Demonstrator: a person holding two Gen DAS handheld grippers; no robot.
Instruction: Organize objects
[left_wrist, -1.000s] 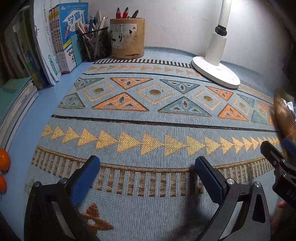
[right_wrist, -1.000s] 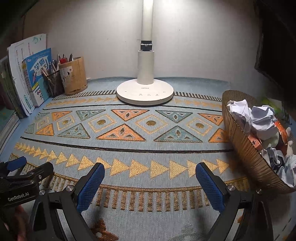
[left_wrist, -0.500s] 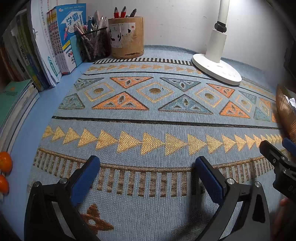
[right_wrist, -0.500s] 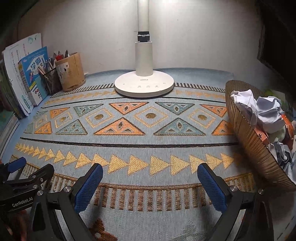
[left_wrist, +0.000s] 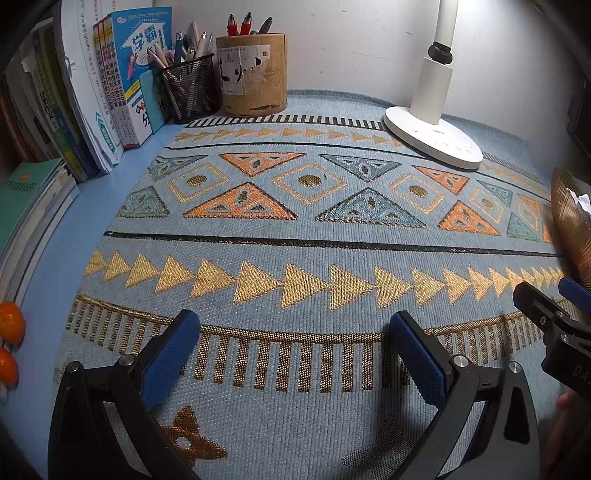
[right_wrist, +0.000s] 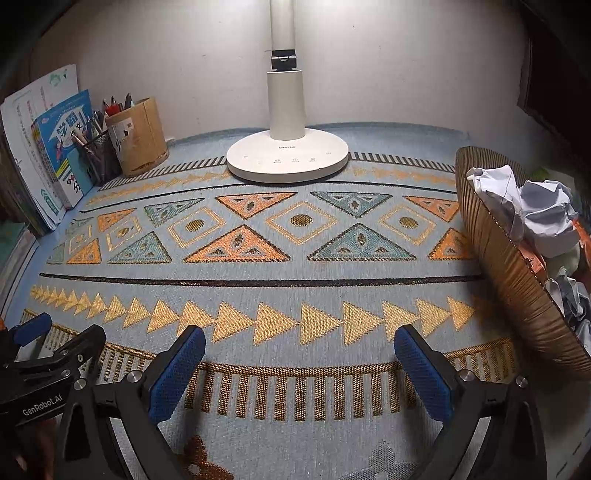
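My left gripper (left_wrist: 291, 332) is open and empty, low over the front of a patterned blue mat (left_wrist: 295, 221). My right gripper (right_wrist: 299, 350) is open and empty too, beside it over the same mat. Each shows at the edge of the other's view: the right one (left_wrist: 554, 314), the left one (right_wrist: 48, 343). A brown ribbed basket (right_wrist: 517, 273) holding crumpled paper (right_wrist: 532, 210) stands at the right. A cardboard pen cup (left_wrist: 251, 74) and a black mesh pen holder (left_wrist: 190, 92) stand at the back left.
A white desk lamp base (right_wrist: 288, 158) stands at the back centre against the wall. Upright books (left_wrist: 122, 81) and a flat stack of books (left_wrist: 26, 206) line the left side. Two oranges (left_wrist: 9, 321) lie at the left edge.
Both grippers have drawn back slightly and tilted; the lamp and pen cups sit a little differently in view. The jaws stay open and nothing was taken hold of.
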